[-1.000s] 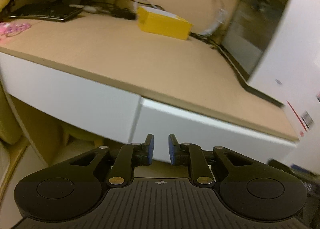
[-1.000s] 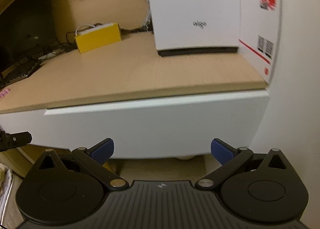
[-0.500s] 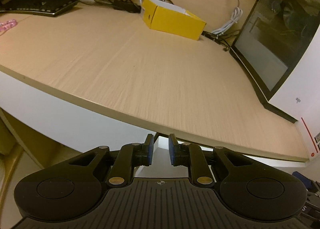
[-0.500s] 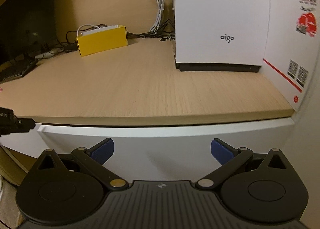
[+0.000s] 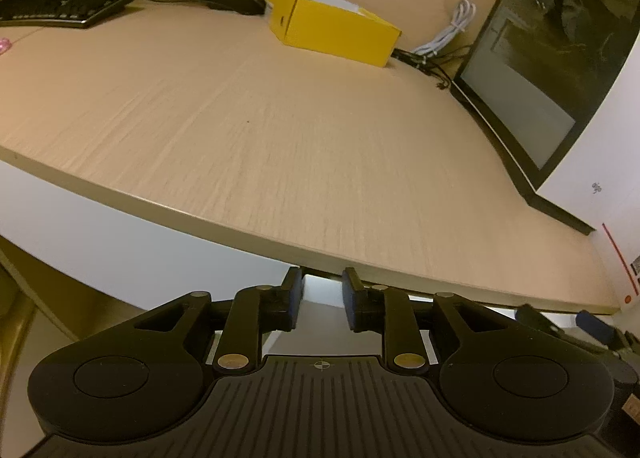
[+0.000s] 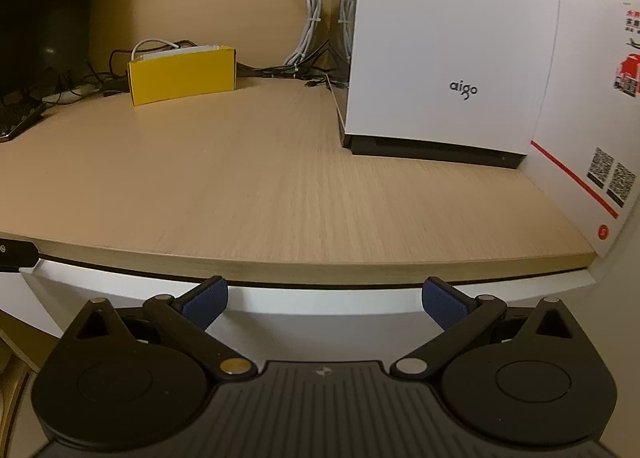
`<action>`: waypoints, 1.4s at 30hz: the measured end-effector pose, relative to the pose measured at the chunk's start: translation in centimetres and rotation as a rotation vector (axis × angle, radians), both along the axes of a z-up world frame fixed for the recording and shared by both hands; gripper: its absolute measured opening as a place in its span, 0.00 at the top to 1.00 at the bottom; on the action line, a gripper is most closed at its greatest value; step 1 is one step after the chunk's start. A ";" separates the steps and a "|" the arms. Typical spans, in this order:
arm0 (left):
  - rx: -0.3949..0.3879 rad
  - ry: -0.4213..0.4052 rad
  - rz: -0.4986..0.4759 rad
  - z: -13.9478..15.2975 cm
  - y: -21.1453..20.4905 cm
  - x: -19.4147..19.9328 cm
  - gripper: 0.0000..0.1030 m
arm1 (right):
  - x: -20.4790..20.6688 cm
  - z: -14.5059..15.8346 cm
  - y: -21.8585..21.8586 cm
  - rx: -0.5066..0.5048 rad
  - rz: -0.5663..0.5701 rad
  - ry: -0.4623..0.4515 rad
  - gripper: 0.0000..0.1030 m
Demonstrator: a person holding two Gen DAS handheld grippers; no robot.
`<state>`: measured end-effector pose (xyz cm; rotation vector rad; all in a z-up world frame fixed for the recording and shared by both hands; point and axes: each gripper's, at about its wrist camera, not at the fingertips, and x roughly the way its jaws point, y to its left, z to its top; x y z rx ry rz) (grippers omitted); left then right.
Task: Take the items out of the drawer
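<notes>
A white drawer front [image 6: 132,282] runs under the edge of a light wooden desk [image 6: 280,186], with a dark slit between them. The drawer is closed and its contents are hidden. My right gripper [image 6: 324,296] is open wide just in front of the drawer's top edge, with nothing between its blue pads. My left gripper [image 5: 322,290] is at the drawer's left end, level with the desk edge. Its jaws are opening from a narrow gap. The drawer's white corner [image 5: 316,318] shows through that gap; I cannot tell whether the pads touch it.
On the desk stand a yellow box [image 5: 332,28], a white computer case [image 6: 448,42] with a glass side, a white carton with red print [image 6: 600,106], a keyboard [image 5: 60,4] and cables [image 6: 308,30]. A second white drawer front [image 5: 120,242] lies to the left.
Both grippers have come forward to the desk edge, so the drawer front has sunk to the fingertips. The left jaws stand slightly wider apart.
</notes>
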<state>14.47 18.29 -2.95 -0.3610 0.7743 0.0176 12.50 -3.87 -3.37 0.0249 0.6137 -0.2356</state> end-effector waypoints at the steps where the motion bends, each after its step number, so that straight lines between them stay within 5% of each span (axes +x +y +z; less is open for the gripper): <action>1: -0.002 0.000 -0.001 0.0 0.0 0.0 0.75 | 0.2 0.0 0.0 -0.001 0.001 -0.002 0.00; 24: -0.080 0.089 -0.053 0.1 2.1 -0.1 0.74 | 1.1 0.6 -0.1 0.081 0.049 0.108 0.00; 30: 0.052 0.018 -0.047 1.4 0.6 -1.1 0.81 | 1.0 0.2 -1.7 0.083 0.021 0.083 0.00; 42: 0.097 0.075 -0.057 1.1 -0.3 0.0 0.80 | 1.4 -0.1 -2.4 0.075 0.032 0.102 0.00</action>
